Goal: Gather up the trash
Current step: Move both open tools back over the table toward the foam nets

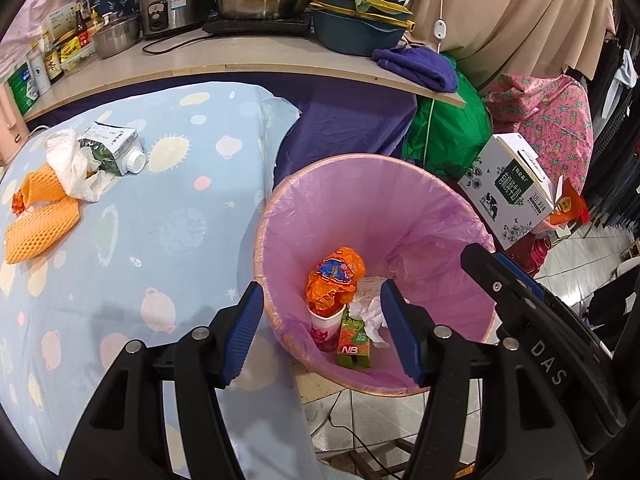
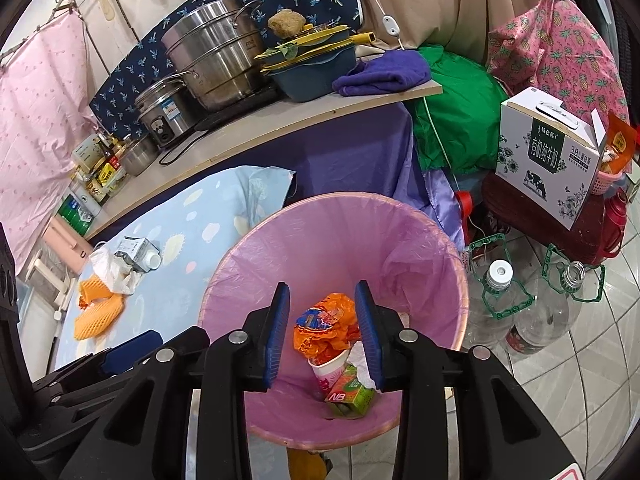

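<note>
Both grippers hang over the pink-lined trash bin (image 1: 420, 216), pointing down into it.

Left gripper (image 1: 320, 332): jaws released and parted wide, nothing between the pads. Right gripper (image 2: 322, 334): jaws also released, narrower gap, nothing gripped; the trash seen between them lies down in the bin.

In the bin we see a crumpled orange snack wrapper (image 1: 334, 280) on top of a paper cup (image 1: 326, 326), a green juice carton (image 1: 354, 344) marked NB just right of the cup, and a white crumpled tissue (image 1: 370, 314) beside the carton. All of it rests at the bottom of the liner.

Trash not yet collected sits on the far left of the blue patterned tabletop (image 1: 168, 240): a milk carton (image 1: 114, 148) on its side with a white cap, a white plastic bag (image 1: 74, 168) touching it, and two orange foam fruit nets (image 1: 38, 216) just nearer than the bag.

Right of the bin on the floor, in the right wrist view: two large clear plastic bottles (image 2: 532, 308) with green handles, and a milk gift box (image 2: 548, 160) on a red stool behind them.
</note>
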Tool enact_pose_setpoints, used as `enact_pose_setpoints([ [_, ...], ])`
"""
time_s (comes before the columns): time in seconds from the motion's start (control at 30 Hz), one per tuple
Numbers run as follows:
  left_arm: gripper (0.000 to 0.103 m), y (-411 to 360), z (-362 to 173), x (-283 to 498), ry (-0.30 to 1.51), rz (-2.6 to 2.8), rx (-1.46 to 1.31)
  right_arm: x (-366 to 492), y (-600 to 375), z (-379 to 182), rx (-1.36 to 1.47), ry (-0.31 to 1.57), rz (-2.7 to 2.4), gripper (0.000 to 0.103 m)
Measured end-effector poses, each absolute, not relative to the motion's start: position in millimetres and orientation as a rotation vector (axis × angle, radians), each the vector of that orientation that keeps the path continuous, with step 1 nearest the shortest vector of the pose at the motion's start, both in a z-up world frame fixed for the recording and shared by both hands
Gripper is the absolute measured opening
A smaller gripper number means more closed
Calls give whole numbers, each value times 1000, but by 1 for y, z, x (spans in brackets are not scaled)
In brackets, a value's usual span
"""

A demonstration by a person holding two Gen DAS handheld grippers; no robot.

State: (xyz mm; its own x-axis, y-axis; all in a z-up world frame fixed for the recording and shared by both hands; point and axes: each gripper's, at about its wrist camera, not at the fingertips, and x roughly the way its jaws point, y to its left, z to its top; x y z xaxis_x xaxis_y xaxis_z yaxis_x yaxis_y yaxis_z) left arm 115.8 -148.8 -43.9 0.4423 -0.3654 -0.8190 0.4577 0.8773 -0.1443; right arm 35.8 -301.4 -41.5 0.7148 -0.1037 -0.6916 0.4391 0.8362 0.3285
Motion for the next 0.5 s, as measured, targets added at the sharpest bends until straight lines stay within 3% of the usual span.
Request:
enact_pose_setpoints([
  [0.5, 58, -91, -44, 131, 1004, -418, 13, 55, -266, -39, 453, 746, -254, 34],
])
